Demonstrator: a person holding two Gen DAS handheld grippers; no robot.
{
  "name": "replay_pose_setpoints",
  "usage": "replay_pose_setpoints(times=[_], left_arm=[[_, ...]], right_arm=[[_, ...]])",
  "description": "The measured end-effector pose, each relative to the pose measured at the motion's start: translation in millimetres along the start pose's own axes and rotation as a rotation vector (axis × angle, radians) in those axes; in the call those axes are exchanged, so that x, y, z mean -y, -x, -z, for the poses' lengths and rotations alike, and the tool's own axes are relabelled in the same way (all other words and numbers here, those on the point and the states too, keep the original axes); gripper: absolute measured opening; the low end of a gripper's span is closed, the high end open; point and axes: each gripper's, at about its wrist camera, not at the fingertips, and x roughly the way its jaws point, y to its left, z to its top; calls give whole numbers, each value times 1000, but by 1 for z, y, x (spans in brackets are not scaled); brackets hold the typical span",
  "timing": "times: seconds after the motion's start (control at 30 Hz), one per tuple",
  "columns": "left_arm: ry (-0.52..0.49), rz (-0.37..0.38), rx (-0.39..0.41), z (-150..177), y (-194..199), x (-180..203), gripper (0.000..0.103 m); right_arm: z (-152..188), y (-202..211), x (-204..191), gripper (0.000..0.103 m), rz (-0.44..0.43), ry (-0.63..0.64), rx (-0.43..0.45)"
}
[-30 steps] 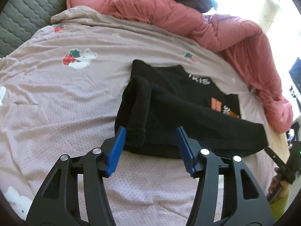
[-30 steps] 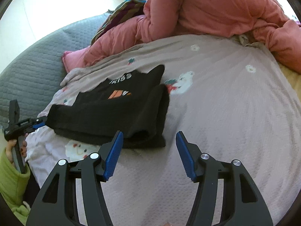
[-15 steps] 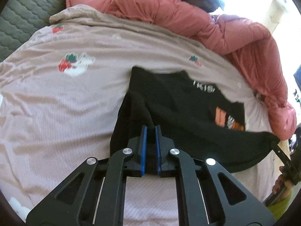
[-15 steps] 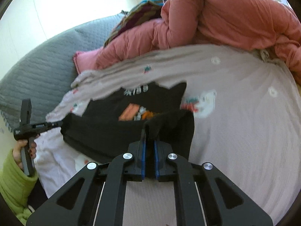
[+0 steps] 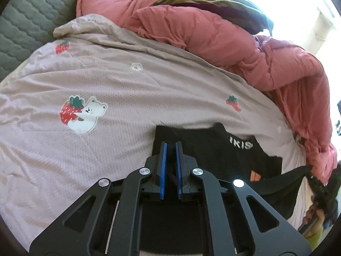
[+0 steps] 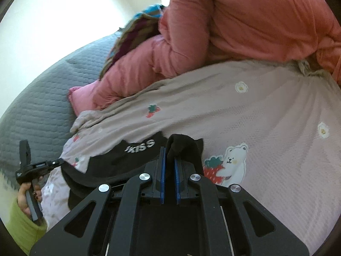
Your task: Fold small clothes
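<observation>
Both grippers clamped on the black shirt (image 5: 215, 149), one at each end, shirt partly lifted off the bed sheet (image 5: 127, 89).

Left wrist view: left gripper (image 5: 170, 147), blue pads nearly together with black fabric pinched between them at the shirt's left edge. Far part of the shirt lies flat on the sheet, white "IKIS" lettering and an orange patch visible. Right end of the shirt is pulled up into a taut point toward the other gripper, which shows only as a dark shape at the frame's right edge with a hand and green sleeve below it; its jaw state can't be read from here.

Right wrist view: right gripper (image 6: 168, 151) closed on a bunched fold of the shirt (image 6: 136, 162), fabric humped up above the pads. Lettering reads "KISS" from this side. This view also shows the left gripper (image 6: 60, 161) side-on at far left, tip at the shirt's corner, held by a hand (image 6: 26, 198) in a green sleeve (image 6: 23, 228).

Only the left view shows the orange patch; only the right view shows the left gripper's whole body.

Background in both: pink quilt (image 5: 213, 42) heaped along the far side of the bed, striped multicolour fabric (image 5: 223, 4) on top of it, grey quilted headboard (image 6: 38, 106). Sheet is printed with a bear hugging a strawberry (image 5: 83, 115), plus small strawberries.
</observation>
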Motion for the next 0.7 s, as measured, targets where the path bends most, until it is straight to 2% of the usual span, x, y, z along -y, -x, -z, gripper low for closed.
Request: replay_pose_setpoints(times=[0.13, 0.27, 0.4, 0.43, 0.47, 0.53, 0.63, 0.7], left_arm=[[37, 0, -18, -9, -22, -14, 3], [81, 43, -22, -8, -39, -28, 4], [137, 100, 14, -4, -36, -47, 5], [152, 110, 27, -3, -32, -53, 6], [166, 117, 38, -2, -29, -60, 6], [173, 95, 53, -1, -23, -70, 5], [165, 69, 52, 5, -19, -81, 5], [108, 44, 41, 12, -21, -76, 5]], right_arm=[[1, -28, 12, 6, 43, -43, -37], [11, -47, 15, 7, 114, -39, -66], [17, -50, 17, 14, 131, -49, -58], [17, -48, 17, 21, 132, -46, -49], [16, -44, 15, 39, 144, -35, -26], [14, -34, 12, 57, 196, -2, 38], [9, -26, 9, 57, 228, 9, 75], [6, -21, 6, 58, 235, 16, 91]])
